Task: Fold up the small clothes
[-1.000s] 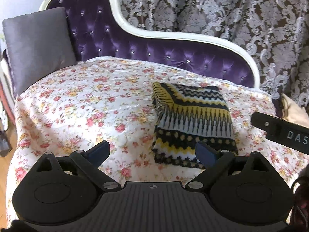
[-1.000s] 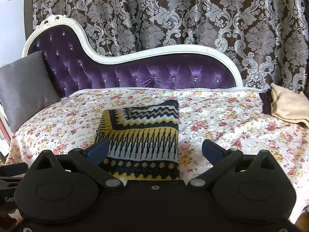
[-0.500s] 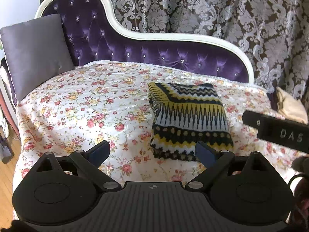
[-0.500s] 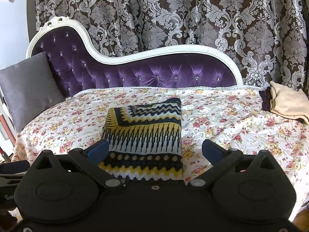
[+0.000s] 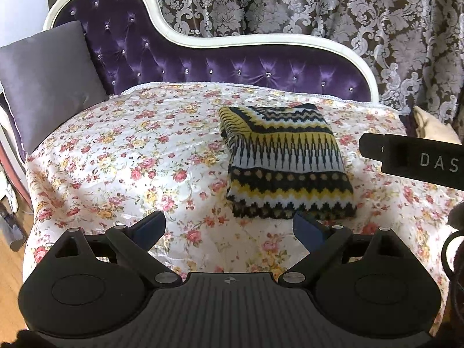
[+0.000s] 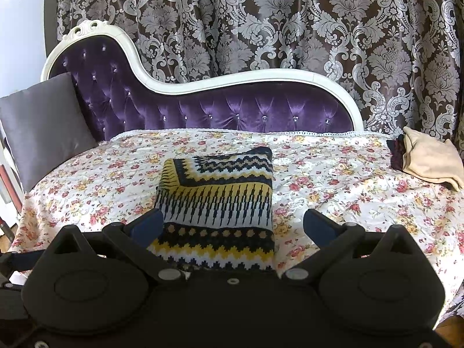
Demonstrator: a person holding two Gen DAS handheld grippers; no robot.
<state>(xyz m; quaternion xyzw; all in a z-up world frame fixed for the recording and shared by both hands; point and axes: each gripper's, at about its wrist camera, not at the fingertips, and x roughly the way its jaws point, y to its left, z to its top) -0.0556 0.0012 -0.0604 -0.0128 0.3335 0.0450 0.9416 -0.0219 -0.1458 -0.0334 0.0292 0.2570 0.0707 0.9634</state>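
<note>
A folded knit garment [image 5: 285, 161] [image 6: 220, 206] with yellow, black and white zigzag bands lies flat on the floral bedspread [image 5: 139, 156] [image 6: 333, 191]. My left gripper [image 5: 229, 227] hovers open over the spread, in front of and to the left of the garment, holding nothing. My right gripper [image 6: 232, 226] is open too, above the garment's near edge, its fingers apart from the cloth. The right tool's black body [image 5: 411, 156] shows at the right edge of the left wrist view.
A purple tufted backrest [image 6: 232, 110] with a white frame runs behind the spread. A grey cushion [image 5: 49, 81] [image 6: 43, 124] leans at the left end. A beige cloth [image 6: 432, 159] over a dark one lies at the far right. Patterned curtains hang behind.
Both grippers have drawn back and risen from the garment, so it sits farther away in both views. The garment itself has not moved.
</note>
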